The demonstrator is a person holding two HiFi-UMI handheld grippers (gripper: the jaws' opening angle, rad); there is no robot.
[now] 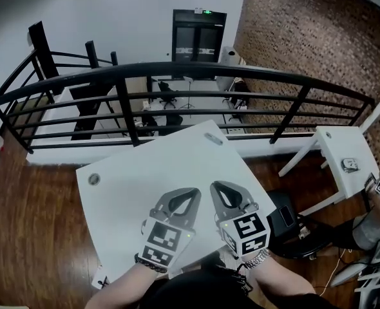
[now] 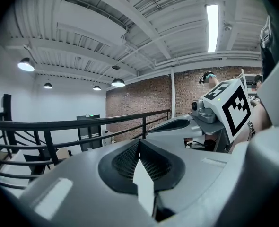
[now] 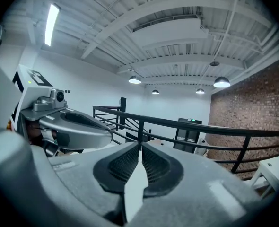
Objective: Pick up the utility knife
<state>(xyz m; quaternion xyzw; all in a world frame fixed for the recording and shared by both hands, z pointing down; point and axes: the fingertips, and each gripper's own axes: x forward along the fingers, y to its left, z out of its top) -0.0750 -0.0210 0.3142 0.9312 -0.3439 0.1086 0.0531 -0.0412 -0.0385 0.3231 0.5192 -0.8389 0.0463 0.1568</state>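
Note:
No utility knife shows in any view. Both grippers are held side by side over the near edge of the white table (image 1: 145,192), close to the person's body. My left gripper (image 1: 194,191) is shut, its ribbed pads meeting at the tips with nothing between them (image 2: 139,142). My right gripper (image 1: 214,186) is shut as well, and it too holds nothing (image 3: 140,145). Each gripper view looks out level over the railing and shows the other gripper alongside: the right gripper (image 2: 177,124) and the left gripper (image 3: 78,126).
The tabletop bears two round grommets (image 1: 94,179) (image 1: 214,138). A black railing (image 1: 177,69) runs behind the table above a lower floor. A second white table (image 1: 344,150) with a small object (image 1: 350,165) stands at right, and a dark seat (image 1: 285,219) is beside me.

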